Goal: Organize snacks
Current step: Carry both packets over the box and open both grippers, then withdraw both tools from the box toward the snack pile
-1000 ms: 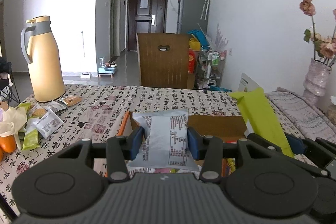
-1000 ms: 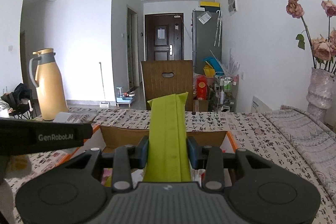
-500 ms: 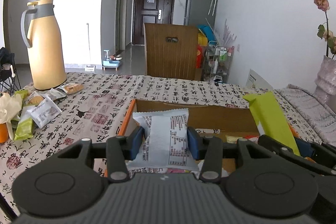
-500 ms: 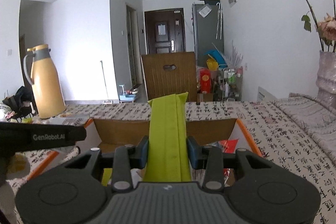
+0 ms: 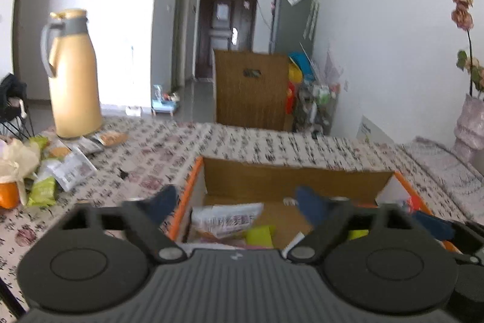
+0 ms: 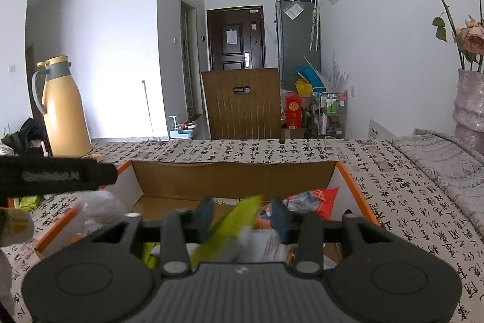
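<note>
An open cardboard box point(image 5: 290, 177) with orange edges sits on the patterned tablecloth; it also shows in the right wrist view point(image 6: 233, 174). My left gripper point(image 5: 239, 202) is open above the box, and the white snack packet point(image 5: 227, 221) lies inside below it. My right gripper point(image 6: 242, 212) is open, and the green packet point(image 6: 233, 229) is tilted and blurred between its fingers, falling into the box among other snacks point(image 6: 311, 200). More loose snack packets point(image 5: 60, 165) lie on the table at the left.
A yellow thermos jug point(image 5: 74, 74) stands at the table's far left. A wooden chair back point(image 6: 242, 103) is behind the far table edge. A vase with dried flowers point(image 6: 469, 102) stands at the right. An orange fruit point(image 5: 7, 194) lies at the left edge.
Both grippers have opened. The white packet dropped from the left gripper into the box, and the green packet is slipping from the right gripper into the box.
</note>
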`<action>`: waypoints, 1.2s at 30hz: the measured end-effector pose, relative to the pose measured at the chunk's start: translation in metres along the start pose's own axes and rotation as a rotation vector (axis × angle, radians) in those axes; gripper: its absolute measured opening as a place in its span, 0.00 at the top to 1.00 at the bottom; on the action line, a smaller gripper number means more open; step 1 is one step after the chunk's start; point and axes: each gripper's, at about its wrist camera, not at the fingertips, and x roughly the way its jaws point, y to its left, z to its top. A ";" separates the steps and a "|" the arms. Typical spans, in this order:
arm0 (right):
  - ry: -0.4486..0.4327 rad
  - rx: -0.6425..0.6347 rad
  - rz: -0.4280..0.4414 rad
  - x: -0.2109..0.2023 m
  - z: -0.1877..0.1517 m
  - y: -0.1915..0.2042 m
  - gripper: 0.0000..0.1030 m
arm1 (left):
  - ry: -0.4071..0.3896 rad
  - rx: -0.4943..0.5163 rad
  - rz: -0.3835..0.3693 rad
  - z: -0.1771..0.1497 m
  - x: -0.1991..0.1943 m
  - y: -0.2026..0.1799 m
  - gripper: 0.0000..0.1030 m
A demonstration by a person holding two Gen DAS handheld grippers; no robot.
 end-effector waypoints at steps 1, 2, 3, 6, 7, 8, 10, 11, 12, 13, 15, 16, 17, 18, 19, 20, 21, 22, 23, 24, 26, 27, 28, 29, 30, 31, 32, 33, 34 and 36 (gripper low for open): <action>-0.004 0.001 -0.006 -0.002 0.000 -0.001 0.27 | -0.012 -0.003 0.002 0.001 -0.003 0.000 0.00; -0.011 0.007 -0.012 -0.003 0.000 -0.002 0.13 | -0.021 -0.009 0.002 0.002 -0.005 0.001 0.00; -0.017 0.013 -0.015 -0.004 0.000 -0.002 0.09 | -0.024 -0.017 0.005 0.002 -0.006 0.002 0.00; -0.027 0.029 -0.016 -0.006 0.001 -0.004 0.00 | -0.013 -0.030 0.003 0.004 -0.007 0.003 0.00; -0.026 0.035 -0.013 -0.005 0.001 -0.005 0.00 | -0.013 -0.030 0.002 0.004 -0.007 0.002 0.00; -0.027 0.038 -0.011 -0.006 0.001 -0.005 0.00 | -0.014 -0.029 0.003 0.004 -0.007 0.002 0.00; -0.028 0.038 -0.014 -0.006 0.001 -0.005 0.00 | -0.015 -0.027 0.002 0.004 -0.007 0.003 0.00; -0.028 0.039 -0.014 -0.005 0.001 -0.005 0.00 | -0.015 -0.027 0.001 0.004 -0.008 0.003 0.00; -0.028 0.039 -0.015 -0.005 0.001 -0.005 0.00 | -0.015 -0.027 0.000 0.004 -0.008 0.003 0.00; -0.027 0.039 -0.016 -0.005 0.002 -0.005 0.00 | -0.015 -0.027 0.001 0.004 -0.008 0.003 0.00; -0.026 0.040 -0.018 -0.005 0.001 -0.005 0.00 | -0.012 -0.030 0.001 0.003 -0.008 0.002 0.00; -0.027 0.041 -0.017 -0.005 0.001 -0.005 0.00 | -0.009 -0.031 -0.001 0.003 -0.008 0.002 0.00; -0.028 0.042 -0.016 -0.004 0.002 -0.006 0.00 | -0.006 -0.033 -0.003 0.003 -0.009 0.002 0.00; -0.029 0.043 -0.014 -0.005 0.002 -0.006 0.00 | -0.005 -0.035 -0.007 0.004 -0.010 0.002 0.00; -0.030 0.043 -0.013 -0.006 0.002 -0.006 0.00 | -0.005 -0.035 -0.010 0.004 -0.011 0.002 0.00; -0.031 0.041 -0.013 -0.006 0.003 -0.006 0.00 | -0.005 -0.035 -0.011 0.005 -0.011 0.001 0.00; -0.031 0.039 -0.014 -0.007 0.004 -0.006 0.00 | -0.005 -0.034 -0.012 0.006 -0.012 0.001 0.00; -0.030 0.037 -0.015 -0.008 0.004 -0.006 0.00 | -0.005 -0.034 -0.013 0.007 -0.013 0.000 0.00; -0.030 0.036 -0.015 -0.009 0.005 -0.005 0.00 | -0.005 -0.035 -0.015 0.008 -0.014 -0.001 0.00; -0.030 0.035 -0.015 -0.010 0.006 -0.005 0.00 | -0.004 -0.035 -0.016 0.009 -0.016 -0.001 0.00; -0.034 0.037 -0.017 -0.013 0.008 -0.005 0.00 | -0.003 -0.035 -0.018 0.011 -0.020 -0.002 0.00; -0.034 0.036 -0.018 -0.016 0.008 -0.004 0.00 | -0.003 -0.036 -0.022 0.012 -0.022 -0.003 0.00; -0.036 0.035 -0.019 -0.018 0.008 -0.005 0.00 | -0.005 -0.037 -0.027 0.014 -0.026 -0.003 0.00; -0.038 0.034 -0.019 -0.021 0.009 -0.005 0.00 | -0.008 -0.037 -0.030 0.014 -0.029 -0.004 0.00; -0.041 0.036 -0.020 -0.024 0.009 -0.006 0.00 | -0.011 -0.036 -0.031 0.015 -0.033 -0.005 0.00; -0.044 0.038 -0.019 -0.027 0.009 -0.007 0.00 | -0.015 -0.036 -0.033 0.016 -0.036 -0.005 0.00; -0.046 0.039 -0.020 -0.029 0.010 -0.008 0.00 | -0.019 -0.035 -0.037 0.016 -0.040 -0.005 0.00; -0.048 0.040 -0.022 -0.032 0.010 -0.009 0.00 | -0.021 -0.033 -0.040 0.017 -0.043 -0.006 0.00; -0.051 0.040 -0.024 -0.036 0.010 -0.009 0.00 | -0.023 -0.032 -0.042 0.017 -0.046 -0.006 0.00; -0.054 0.040 -0.029 -0.043 0.009 -0.011 0.00 | -0.024 -0.027 -0.046 0.017 -0.051 -0.007 0.00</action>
